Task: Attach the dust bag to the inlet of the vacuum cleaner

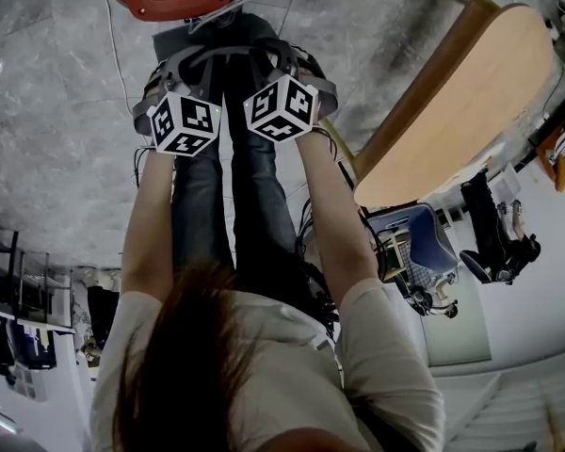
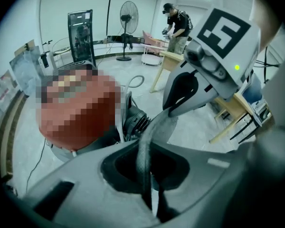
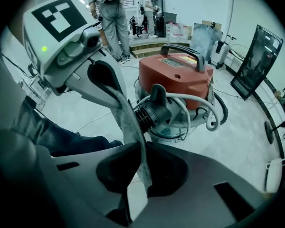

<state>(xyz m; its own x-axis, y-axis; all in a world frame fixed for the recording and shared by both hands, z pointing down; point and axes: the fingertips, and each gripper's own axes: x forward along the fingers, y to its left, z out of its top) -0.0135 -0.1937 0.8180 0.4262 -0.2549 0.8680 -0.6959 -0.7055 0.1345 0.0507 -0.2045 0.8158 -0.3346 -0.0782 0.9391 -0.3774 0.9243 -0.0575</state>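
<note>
Pinching one end of the grey dust bag (image 2: 154,129) with the left tool (image 2: 152,205), jaws pressed together on the fabric. Clamping the other end with the right tool (image 3: 128,208). Stretched as a strip between both tips. Just beyond the right tool: red vacuum cleaner (image 3: 175,72), black inlet (image 3: 149,110) facing this way.

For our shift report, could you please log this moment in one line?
left gripper: shut on dust bag; right gripper: same; vacuum cleaner: bag not attached
</note>
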